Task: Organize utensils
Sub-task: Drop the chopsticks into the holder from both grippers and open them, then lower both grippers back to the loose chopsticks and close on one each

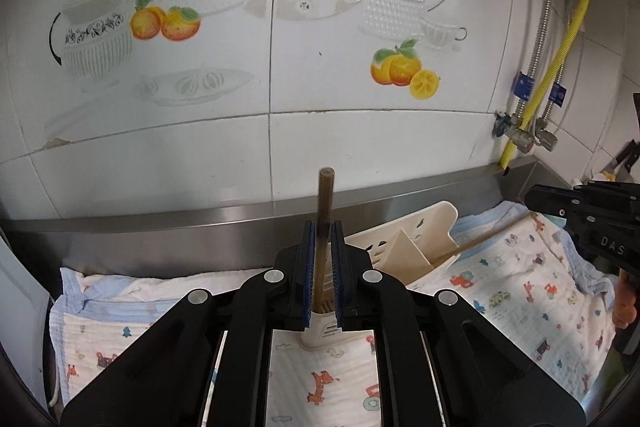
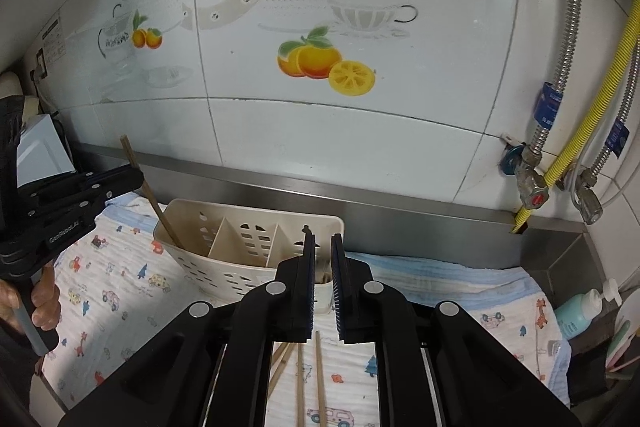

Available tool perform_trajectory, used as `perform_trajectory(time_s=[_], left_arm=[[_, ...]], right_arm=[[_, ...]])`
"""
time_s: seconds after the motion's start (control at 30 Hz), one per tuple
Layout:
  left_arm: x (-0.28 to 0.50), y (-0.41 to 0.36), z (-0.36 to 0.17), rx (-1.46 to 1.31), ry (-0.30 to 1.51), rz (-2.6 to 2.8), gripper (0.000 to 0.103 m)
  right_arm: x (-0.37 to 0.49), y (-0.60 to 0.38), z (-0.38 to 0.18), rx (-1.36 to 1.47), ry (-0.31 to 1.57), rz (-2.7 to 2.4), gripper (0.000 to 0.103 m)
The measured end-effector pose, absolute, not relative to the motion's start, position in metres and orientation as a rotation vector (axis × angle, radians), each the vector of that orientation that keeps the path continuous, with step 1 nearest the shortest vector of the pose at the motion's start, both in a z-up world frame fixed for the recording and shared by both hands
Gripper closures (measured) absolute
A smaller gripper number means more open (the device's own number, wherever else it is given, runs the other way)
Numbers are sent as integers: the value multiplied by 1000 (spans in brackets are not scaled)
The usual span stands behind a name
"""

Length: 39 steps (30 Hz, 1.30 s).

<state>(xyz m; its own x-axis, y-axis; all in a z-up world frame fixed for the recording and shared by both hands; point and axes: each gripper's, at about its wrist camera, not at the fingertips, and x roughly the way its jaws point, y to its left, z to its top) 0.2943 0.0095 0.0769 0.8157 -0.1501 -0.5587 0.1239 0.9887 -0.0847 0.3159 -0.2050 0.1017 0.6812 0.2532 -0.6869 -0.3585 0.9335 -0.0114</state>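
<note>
My left gripper is shut on a brown chopstick that stands upright. Its lower end is inside the end compartment of a cream slotted caddy. In the right wrist view the same gripper holds that chopstick slanting into the caddy's left compartment. My right gripper hovers over the right compartment with its jaws slightly apart. A blurred chopstick lies loose between them. From the left it shows as a thin stick running from the caddy to the right gripper. Several loose chopsticks lie on the cloth below.
A printed cloth covers the steel counter, under the caddy. Close behind are a steel upstand and the tiled wall. At the right are a yellow hose, valves and a teal bottle. A hand grips the left tool.
</note>
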Motion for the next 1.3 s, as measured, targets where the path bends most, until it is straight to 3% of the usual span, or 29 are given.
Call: perform_trajectory(time_s=[0.07,0.37,0.43,0.5,0.63,1.3], left_arm=[[291,11,82,-50,584,-155,94],[253,12,105,-56,531,-172,92],[240,11,106,-60,526,-174,87],[227,12,104,-64,521,-173,74],[199,10,94,-60,520,-178,74],[114,10,-50,-130,782,-280,75]], right_arm=[[313,-207,106,-146,735,339,86],[277,-224,124,-127,669,313,80],[264,-227,124,-122,659,310,80],[248,-232,120,-111,653,308,79],[220,-238,108,-88,655,311,79],[126,-267,-9,-27,757,225,79]])
